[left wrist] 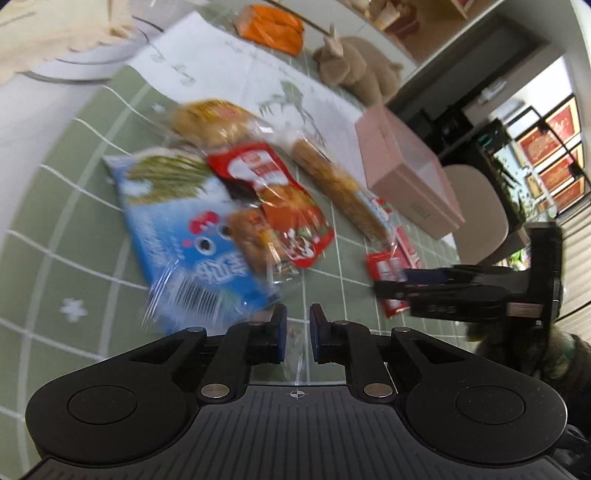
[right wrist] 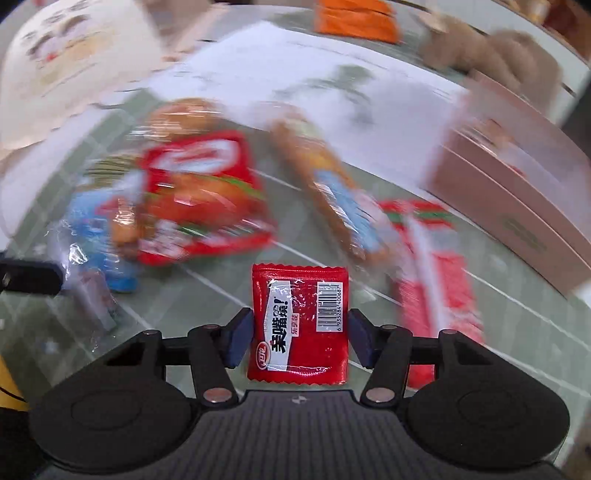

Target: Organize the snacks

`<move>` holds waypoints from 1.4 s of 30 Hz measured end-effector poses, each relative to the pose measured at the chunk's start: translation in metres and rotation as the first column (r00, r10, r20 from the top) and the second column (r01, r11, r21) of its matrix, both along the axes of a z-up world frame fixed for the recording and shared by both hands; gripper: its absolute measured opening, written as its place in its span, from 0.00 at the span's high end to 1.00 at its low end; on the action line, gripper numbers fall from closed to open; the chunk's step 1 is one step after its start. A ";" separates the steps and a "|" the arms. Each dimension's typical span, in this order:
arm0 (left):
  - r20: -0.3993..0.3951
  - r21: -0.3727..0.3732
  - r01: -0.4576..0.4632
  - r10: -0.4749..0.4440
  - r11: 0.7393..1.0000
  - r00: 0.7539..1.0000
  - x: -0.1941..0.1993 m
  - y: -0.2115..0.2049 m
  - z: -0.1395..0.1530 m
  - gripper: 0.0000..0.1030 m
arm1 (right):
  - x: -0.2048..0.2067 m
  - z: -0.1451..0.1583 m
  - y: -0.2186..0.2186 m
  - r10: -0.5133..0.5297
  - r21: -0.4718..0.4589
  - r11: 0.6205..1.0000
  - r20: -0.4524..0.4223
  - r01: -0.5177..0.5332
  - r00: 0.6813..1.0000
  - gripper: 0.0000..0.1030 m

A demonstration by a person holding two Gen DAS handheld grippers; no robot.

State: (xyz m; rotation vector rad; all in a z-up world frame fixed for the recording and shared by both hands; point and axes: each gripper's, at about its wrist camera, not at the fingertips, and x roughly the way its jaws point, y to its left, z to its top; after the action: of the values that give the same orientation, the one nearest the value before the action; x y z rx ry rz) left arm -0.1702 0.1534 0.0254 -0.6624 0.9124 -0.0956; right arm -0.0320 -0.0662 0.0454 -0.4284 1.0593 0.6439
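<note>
While the right claw (right wrist: 300,336) is pinched on a small red snack packet (right wrist: 298,325), the packet is held upright between the two blue pads, above the green gridded table (right wrist: 229,295). White lettering and a barcode are seen on the packet's face. From the left wrist view, the right claw (left wrist: 384,290) is seen near the table's right side, closed on the same red packet (left wrist: 388,273).

The left claw (left wrist: 298,332) is held low over the table with its pads drawn close, only a narrow gap being left; whether anything is gripped there cannot be told, since the picture is blurred. Just ahead of it, a blue snack bag (left wrist: 177,229) is laid flat, partly overlapped by a red snack bag (left wrist: 280,199) and a small clear-wrapped brown snack (left wrist: 251,236). A clear bag of yellow snacks (left wrist: 218,122) lies behind these. A long cracker sleeve (left wrist: 340,188) is laid diagonally to their right, and a pink box (left wrist: 406,177) stands beyond it near the table's right edge. An orange packet (left wrist: 273,29) and a plush rabbit (left wrist: 354,66) are placed toward the far edge.
</note>
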 end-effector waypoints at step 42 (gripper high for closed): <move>0.068 0.062 0.032 -0.037 0.998 0.997 0.047 -0.062 0.018 0.75 | -0.001 0.059 -0.107 0.010 -0.001 1.000 0.252 -0.010 0.968 0.81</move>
State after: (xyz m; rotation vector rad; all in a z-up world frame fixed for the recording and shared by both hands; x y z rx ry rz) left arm -0.1227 0.0911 0.0438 -0.5831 0.8569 -0.1202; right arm -0.0332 -0.1736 0.1048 -0.5022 0.8155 0.5812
